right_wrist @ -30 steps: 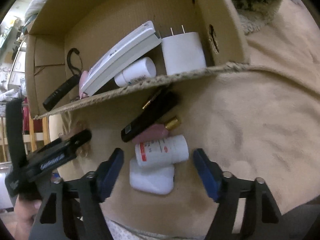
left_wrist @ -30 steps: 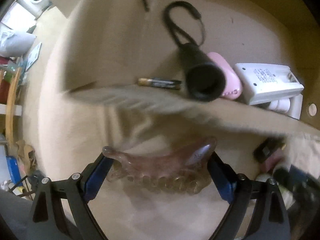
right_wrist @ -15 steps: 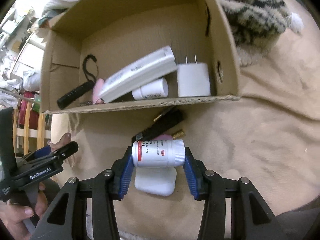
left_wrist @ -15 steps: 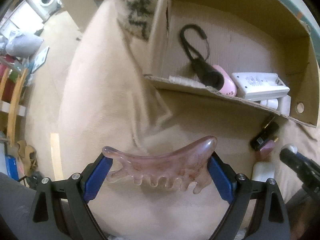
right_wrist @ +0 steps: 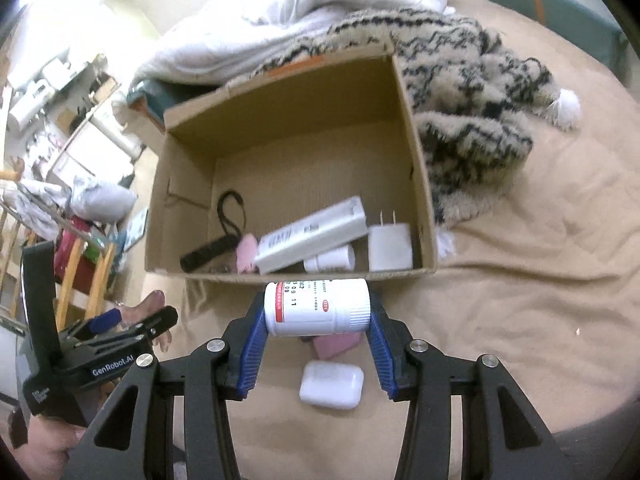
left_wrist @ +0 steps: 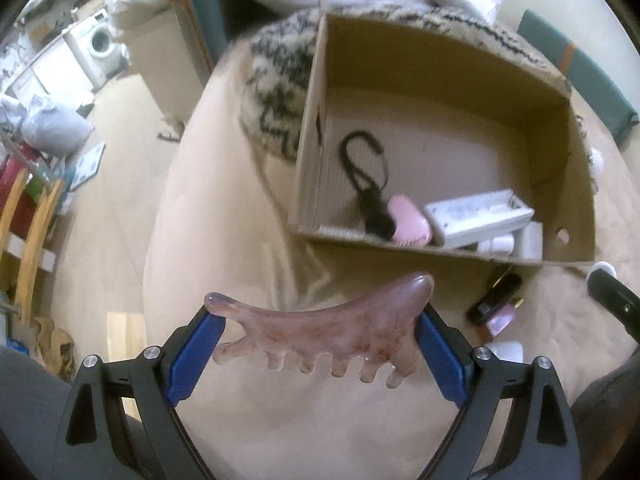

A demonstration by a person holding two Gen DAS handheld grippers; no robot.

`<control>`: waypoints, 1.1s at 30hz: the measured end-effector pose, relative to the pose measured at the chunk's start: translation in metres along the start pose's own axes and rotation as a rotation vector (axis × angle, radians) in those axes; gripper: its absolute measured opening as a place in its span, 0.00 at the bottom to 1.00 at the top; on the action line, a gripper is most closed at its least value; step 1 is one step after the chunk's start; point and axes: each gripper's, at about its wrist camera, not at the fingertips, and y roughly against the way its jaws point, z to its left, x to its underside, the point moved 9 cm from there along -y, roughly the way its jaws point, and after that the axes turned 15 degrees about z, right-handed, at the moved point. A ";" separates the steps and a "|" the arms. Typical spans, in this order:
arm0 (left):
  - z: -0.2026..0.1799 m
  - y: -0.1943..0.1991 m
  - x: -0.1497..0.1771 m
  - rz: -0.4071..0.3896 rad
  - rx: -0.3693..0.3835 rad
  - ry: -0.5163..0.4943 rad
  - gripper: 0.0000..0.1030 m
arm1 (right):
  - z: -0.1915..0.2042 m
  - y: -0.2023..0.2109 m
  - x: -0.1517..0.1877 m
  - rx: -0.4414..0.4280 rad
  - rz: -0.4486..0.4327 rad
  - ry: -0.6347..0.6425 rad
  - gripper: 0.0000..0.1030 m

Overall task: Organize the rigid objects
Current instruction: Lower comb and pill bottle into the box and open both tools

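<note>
Here, label by label:

Left hand-held gripper [left_wrist: 320, 334]: clamped on a pink comb-shaped scraper [left_wrist: 324, 332], held crosswise between the blue pads with its teeth pointing back toward the camera; held above the beige blanket [left_wrist: 224, 208].

Right hand-held gripper [right_wrist: 316, 322]: clamped on a white pill bottle [right_wrist: 316, 307] lying sideways between the pads, cap end to the right, raised just in front of the box's near wall.

Cardboard box [right_wrist: 412, 148]: open-topped, resting on the bed beyond both grippers.

Inside the box, along the near wall: a black flashlight [right_wrist: 208, 254] with a looped cord at left, a pink brush [right_wrist: 247, 254] beside it, a long white charger [right_wrist: 316, 234] propped slantwise over a small white bottle [right_wrist: 330, 259], and a white plug adapter [right_wrist: 390, 247] in the right corner.

Standing in the way: the box's near wall lies between each held thing and the box floor.

On the blanket near the box: a white earbud case [right_wrist: 332, 385], a pink item [right_wrist: 336, 344] partly hidden under the held bottle, and a black stick-shaped object [left_wrist: 496, 296].

Far side: a patterned fuzzy throw [right_wrist: 472, 92] against the box's right wall, and white bedding [right_wrist: 296, 12] behind.
</note>
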 end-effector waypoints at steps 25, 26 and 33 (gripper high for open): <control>-0.038 0.021 -0.106 -0.153 0.030 -0.109 0.89 | -0.006 0.010 -0.088 0.072 -0.093 0.082 0.48; -0.041 0.018 -0.110 -0.154 0.028 -0.112 0.89 | -0.006 0.008 -0.090 0.073 -0.089 0.083 0.48; -0.059 -0.009 -0.118 -0.120 0.059 -0.132 0.89 | -0.004 -0.016 -0.091 0.093 -0.030 0.084 0.48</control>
